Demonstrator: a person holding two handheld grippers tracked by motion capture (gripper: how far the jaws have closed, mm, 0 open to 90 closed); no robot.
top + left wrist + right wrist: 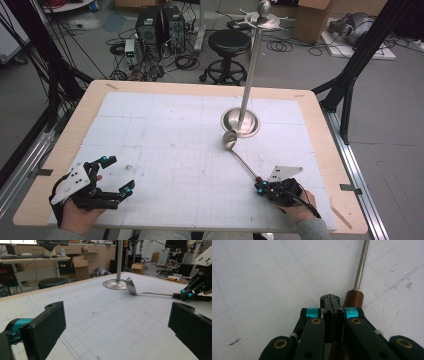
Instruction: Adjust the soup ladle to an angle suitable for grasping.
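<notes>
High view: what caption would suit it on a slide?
Right claw shut by the ladle handle; left claw open; stand behind.

Black left gripper (118,175) and right gripper (260,189), teal accents, brass screws, white dotted plates, grey sleeves

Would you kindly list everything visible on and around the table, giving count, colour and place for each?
ladle: one, steel with brown wooden handle, lying right of centre, bowl beside the stand's base
utensil stand: one, silver, upright at the table's far middle
table: one, pale wood with a white gridded mat
stool: one, black, on the floor beyond
left gripper: black, jaws open and empty, near-left corner
right gripper: black, jaws shut at the ladle's handle, near right
</notes>
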